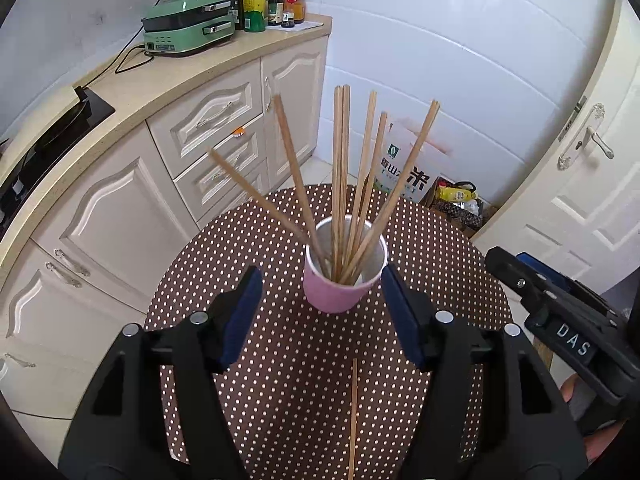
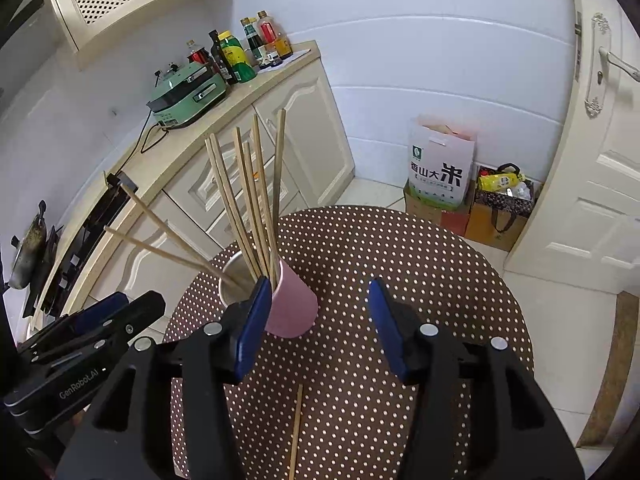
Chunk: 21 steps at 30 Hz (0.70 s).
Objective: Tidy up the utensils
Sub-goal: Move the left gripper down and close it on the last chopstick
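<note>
Plainly, one loose chopstick (image 1: 353, 416) is left lying flat on the dotted tablecloth (image 1: 280, 360), and the coming move is judged to turn on it. Seen from the left gripper (image 1: 318, 312), it lies below and behind the fingertips, in the gap between the two fingers, with its long axis running along the line the fingers point, its far end towards the pink cup (image 1: 338, 292). Seen from the right gripper (image 2: 316, 324), the same chopstick (image 2: 297, 432) lies back from the tips and nearer the left-hand finger (image 2: 250, 332), again lengthwise to the fingers. Neither hand is clearly the nearer; in each view the stick sits inside the finger gap, and a reach back and down would be called for. Both grippers are seen released, jaws apart, with nothing pressed between the blue pads (image 1: 400, 316). The cup stands upright just ahead of the left gripper's tips, centred between them; ahead of the right gripper it stands (image 2: 290, 308) to the left, partly hidden by the left-hand finger, and whether it is touched cannot be told. Counted: one cup, one chopstick on the cloth, and about eight or nine standing chopsticks (image 1: 342, 176) fanned out in the cup, the exact number being blurred where they overlap; two grippers.
</note>
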### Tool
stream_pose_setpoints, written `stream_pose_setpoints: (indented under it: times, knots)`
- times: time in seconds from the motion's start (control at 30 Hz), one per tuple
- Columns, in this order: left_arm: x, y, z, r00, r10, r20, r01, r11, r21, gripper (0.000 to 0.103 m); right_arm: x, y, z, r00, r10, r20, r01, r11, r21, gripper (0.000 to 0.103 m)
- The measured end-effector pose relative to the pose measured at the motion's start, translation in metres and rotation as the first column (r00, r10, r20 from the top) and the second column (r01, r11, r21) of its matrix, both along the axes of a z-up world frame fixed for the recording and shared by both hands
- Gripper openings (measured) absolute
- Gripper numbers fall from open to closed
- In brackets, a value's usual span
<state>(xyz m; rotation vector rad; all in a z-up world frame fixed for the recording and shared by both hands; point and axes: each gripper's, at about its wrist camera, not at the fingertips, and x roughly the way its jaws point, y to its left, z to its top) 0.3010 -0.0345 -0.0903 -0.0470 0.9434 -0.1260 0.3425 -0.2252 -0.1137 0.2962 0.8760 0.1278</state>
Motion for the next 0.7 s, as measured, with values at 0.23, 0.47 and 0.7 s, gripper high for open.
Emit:
stream_pose_setpoints:
  times: [0.23, 0.47, 0.7]
  knots:
    - [-0.014, 0.004, -0.013, 0.999, 0.004, -0.043, -0.004, 1.0, -0.001, 0.07, -0.014, -0.001, -0.007, 0.999, -0.014, -0.03, 0.014, 1.0, -0.02, 0.057]
    - [-0.022, -0.004, -0.046, 0.99, -0.018, -0.139, 0.022, 0.999, 0.026, 0.075, -0.024, -0.01, -0.022, 0.995, -0.045, -0.091, 0.043, 0.999, -0.028, 0.067]
    - [-0.023, -0.018, -0.1, 0.952, -0.031, -0.304, 0.054, 0.996, 0.067, 0.079, -0.031, -0.02, -0.04, 0.984, -0.073, -0.163, 0.067, 0.997, -0.044, 0.071]
